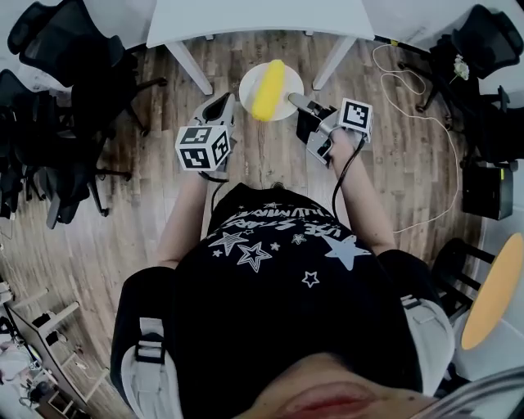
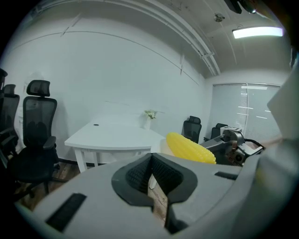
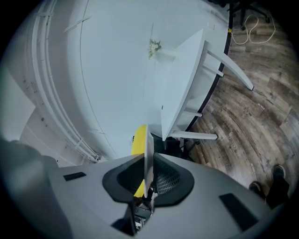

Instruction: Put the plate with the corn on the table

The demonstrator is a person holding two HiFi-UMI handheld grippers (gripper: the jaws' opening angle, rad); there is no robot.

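Note:
A white plate [image 1: 250,82] with a yellow corn cob [image 1: 268,88] on it hangs in the air over the wooden floor, short of the white table [image 1: 246,18]. My right gripper [image 1: 292,100] is shut on the plate's right rim. In the right gripper view the plate [image 3: 148,144] stands edge-on between the pads, with the corn [image 3: 138,140] behind it. My left gripper [image 1: 223,105] is just left of the plate, its jaws shut with nothing between them. The left gripper view shows the corn [image 2: 190,147] to the right and the table [image 2: 112,137] ahead.
Black office chairs [image 1: 65,49] stand at the left, and more chairs [image 1: 483,41] at the right. A white cable [image 1: 426,106] trails over the floor beside a black box [image 1: 487,188]. A small plant [image 2: 149,114] stands on the table's far side.

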